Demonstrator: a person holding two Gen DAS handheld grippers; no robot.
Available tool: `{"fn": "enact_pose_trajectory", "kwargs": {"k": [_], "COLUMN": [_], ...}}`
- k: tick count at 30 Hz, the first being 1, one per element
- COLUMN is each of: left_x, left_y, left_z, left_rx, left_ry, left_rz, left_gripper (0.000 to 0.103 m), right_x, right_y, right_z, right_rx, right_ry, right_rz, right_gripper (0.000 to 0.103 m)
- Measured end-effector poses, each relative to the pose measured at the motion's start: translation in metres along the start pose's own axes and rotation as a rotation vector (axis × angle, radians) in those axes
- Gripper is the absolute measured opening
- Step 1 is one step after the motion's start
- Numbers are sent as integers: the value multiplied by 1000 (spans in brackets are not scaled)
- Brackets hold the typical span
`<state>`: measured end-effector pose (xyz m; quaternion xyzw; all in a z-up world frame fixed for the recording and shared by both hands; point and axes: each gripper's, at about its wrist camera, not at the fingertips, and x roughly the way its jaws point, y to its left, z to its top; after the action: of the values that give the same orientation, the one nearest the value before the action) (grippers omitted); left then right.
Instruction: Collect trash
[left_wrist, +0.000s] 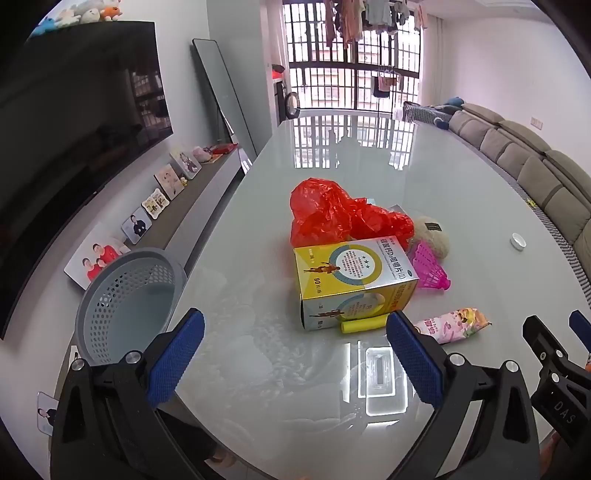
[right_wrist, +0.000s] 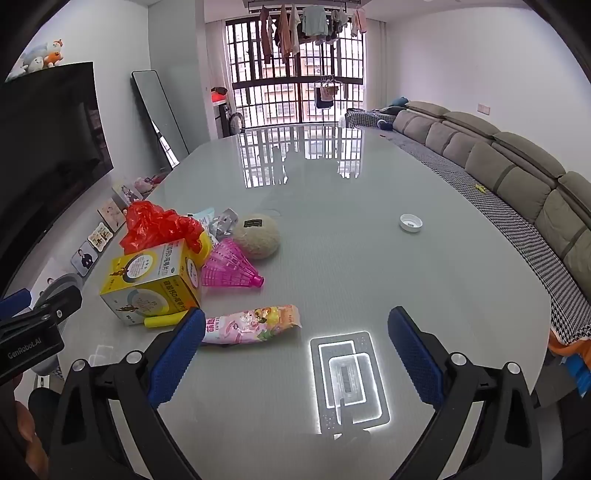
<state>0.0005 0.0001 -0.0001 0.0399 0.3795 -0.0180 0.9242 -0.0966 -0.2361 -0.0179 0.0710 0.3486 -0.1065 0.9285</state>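
A pile of trash lies on the glossy grey table (left_wrist: 369, 177): a red plastic bag (left_wrist: 332, 214), a yellow medicine box (left_wrist: 351, 280), a pink shuttlecock (left_wrist: 430, 267), a beige ball (left_wrist: 432, 234), a small yellow tube (left_wrist: 364, 326) and a pink snack wrapper (left_wrist: 454, 323). A grey perforated basket (left_wrist: 129, 299) stands at the table's left edge. My left gripper (left_wrist: 295, 354) is open and empty, just short of the box. My right gripper (right_wrist: 295, 354) is open and empty, with its left finger (right_wrist: 177, 354) beside the wrapper (right_wrist: 251, 323). The box (right_wrist: 151, 284) and bag (right_wrist: 159, 225) lie left of it.
A white bottle cap (right_wrist: 410, 222) lies alone toward the table's right side. A grey sofa (right_wrist: 517, 177) runs along the right. A TV (left_wrist: 74, 122) and a low shelf with photo frames (left_wrist: 162, 203) line the left wall. A mirror (left_wrist: 225, 99) leans there.
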Motion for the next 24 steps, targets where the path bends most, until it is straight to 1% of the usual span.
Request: {"fn": "enact_pose_trajectory", "kwargs": {"k": [6,7,12,24], "left_x": [1,0,-4,-6], "left_y": [1,2,4,9], "left_z": [2,-3,-4,-1], "left_rx": [-1,1,3,-6], "left_ry": [-7,-8,-12,-17], "left_rz": [1,3,5,7], "left_gripper": [97,97,97,97], "right_x": [-6,-3,-4,-5], "right_y": [2,4,6,9], "right_z": [0,0,0,1], "right_rx": [-8,-9,-9,-15], "right_ry": [-6,-7,-9,-10], "right_rz": [3,3,4,5], "right_gripper": [95,95,95,95]}}
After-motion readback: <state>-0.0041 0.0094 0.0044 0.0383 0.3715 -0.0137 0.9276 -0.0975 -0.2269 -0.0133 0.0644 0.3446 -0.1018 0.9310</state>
